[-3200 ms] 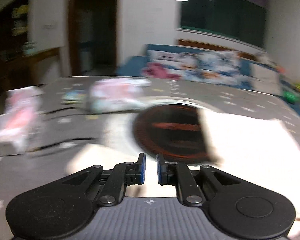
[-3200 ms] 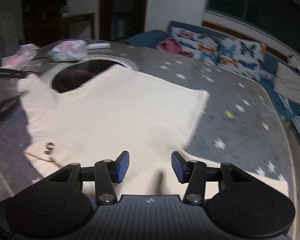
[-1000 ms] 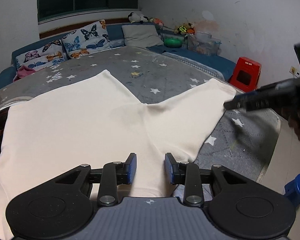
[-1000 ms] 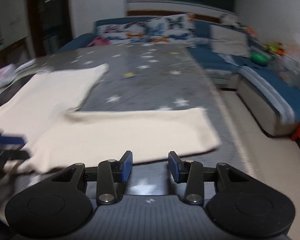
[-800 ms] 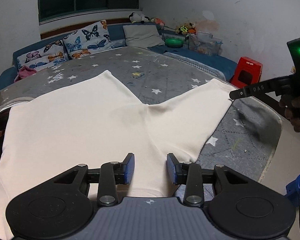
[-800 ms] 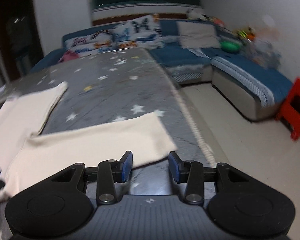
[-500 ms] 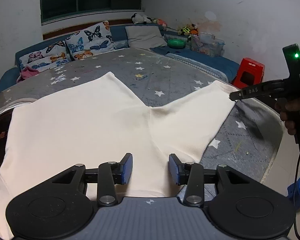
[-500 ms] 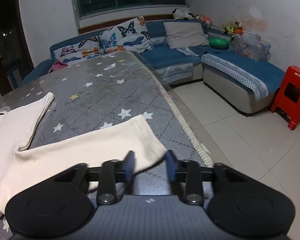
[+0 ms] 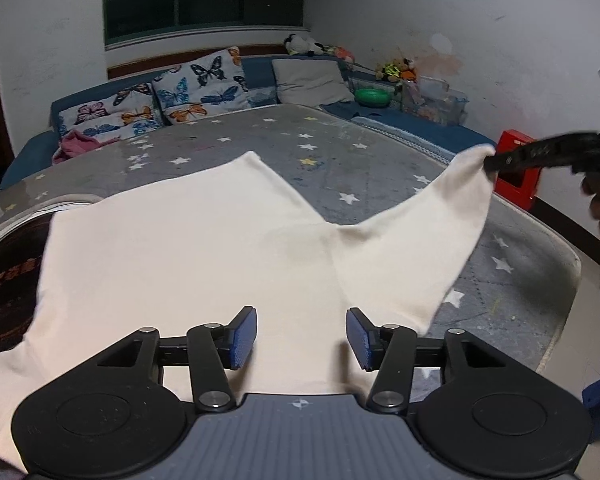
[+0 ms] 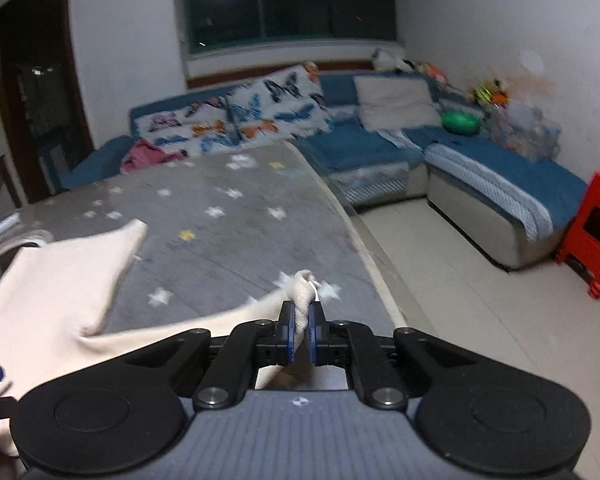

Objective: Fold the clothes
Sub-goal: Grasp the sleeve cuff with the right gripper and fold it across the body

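Observation:
A cream garment lies spread on the grey star-patterned table. My left gripper is open and empty, low over the garment's near edge. My right gripper is shut on the tip of the garment's right sleeve and holds it raised off the table. In the left wrist view the right gripper shows at the right, with the sleeve stretched up to it. The garment's body lies at the left of the right wrist view.
A dark round inset sits in the table at the left. A blue sofa with butterfly cushions runs behind. A red stool stands on the floor to the right. The table's right edge is close to the held sleeve.
My right gripper has shut on the sleeve tip and lifted it off the table. My left gripper has opened wider and stayed over the garment's near edge.

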`<state>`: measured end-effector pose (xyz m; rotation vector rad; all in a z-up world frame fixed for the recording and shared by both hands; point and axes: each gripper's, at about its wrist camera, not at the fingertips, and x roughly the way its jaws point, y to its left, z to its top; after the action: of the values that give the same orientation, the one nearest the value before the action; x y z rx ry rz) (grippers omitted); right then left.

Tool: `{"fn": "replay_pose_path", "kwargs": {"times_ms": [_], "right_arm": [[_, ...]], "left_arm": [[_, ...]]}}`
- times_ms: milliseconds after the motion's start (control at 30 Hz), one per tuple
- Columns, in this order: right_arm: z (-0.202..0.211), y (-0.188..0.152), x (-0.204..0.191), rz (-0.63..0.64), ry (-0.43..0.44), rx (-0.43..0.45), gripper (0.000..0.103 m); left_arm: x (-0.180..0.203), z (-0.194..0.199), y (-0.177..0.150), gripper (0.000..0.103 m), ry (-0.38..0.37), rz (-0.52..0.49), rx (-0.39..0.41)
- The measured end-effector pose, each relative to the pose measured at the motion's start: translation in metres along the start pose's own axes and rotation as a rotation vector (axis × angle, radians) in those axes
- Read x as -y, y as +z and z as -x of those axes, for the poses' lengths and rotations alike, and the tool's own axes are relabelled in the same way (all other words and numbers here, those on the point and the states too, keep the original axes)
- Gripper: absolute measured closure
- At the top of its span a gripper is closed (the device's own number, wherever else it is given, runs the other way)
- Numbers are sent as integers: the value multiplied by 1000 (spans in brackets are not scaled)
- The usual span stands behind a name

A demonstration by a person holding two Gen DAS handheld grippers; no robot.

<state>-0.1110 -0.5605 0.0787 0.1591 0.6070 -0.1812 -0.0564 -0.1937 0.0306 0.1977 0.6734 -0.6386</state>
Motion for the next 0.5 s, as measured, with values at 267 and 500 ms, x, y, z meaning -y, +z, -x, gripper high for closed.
{"fn": "replay_pose_path", "kwargs": {"times_ms": [267, 500], "right_arm": [[41, 42, -67, 98, 220, 70, 97], [50, 58, -151, 225, 405, 62, 97]], "left_arm": [[-39, 26, -7, 47, 68, 94, 47], [-72, 46, -21, 46, 120, 176, 74]]}}
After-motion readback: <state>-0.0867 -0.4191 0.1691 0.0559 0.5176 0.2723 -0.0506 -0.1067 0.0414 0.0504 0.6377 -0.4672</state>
